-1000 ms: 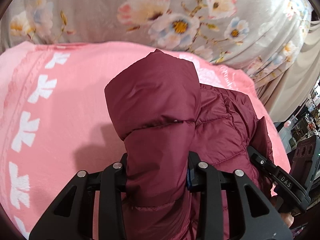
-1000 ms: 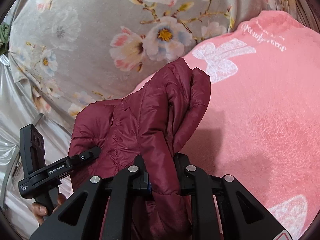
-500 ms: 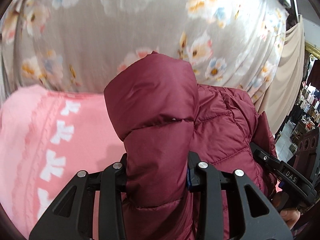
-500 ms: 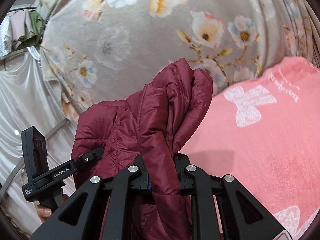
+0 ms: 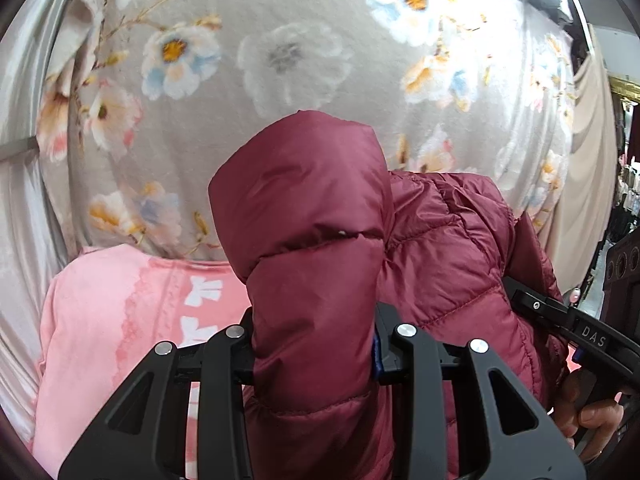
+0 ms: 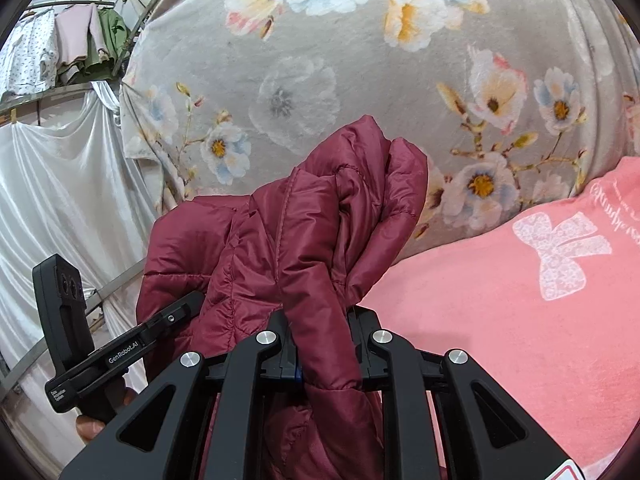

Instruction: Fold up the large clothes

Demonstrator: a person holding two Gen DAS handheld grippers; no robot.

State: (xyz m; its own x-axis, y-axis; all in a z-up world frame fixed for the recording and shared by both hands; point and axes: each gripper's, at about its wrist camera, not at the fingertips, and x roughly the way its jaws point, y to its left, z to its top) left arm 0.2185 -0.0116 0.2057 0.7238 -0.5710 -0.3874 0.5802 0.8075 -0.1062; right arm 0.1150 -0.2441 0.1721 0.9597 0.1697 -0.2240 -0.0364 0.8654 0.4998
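Fingertips of the left gripper [image 5: 314, 354] are buried under the maroon puffer jacket [image 5: 312, 240]. Right gripper [image 6: 322, 354] likewise. Jacket's lower portion runs off the bottom edge. Shelf goods at far right are unreadable.

The left gripper [image 5: 314, 360] has a matte black frame of angular, triangulated struts with open cut-outs. Four round silver screw heads sit along its upper edge, and a blue pad shows at the inner face of one finger. The right gripper [image 6: 322, 354] has the same black frame, silver screws and blue inner detail; a red-and-white label shows at its lower right corner. Its handle, seen from the left wrist, bears white "DAS" lettering; bare fingers wrap it.
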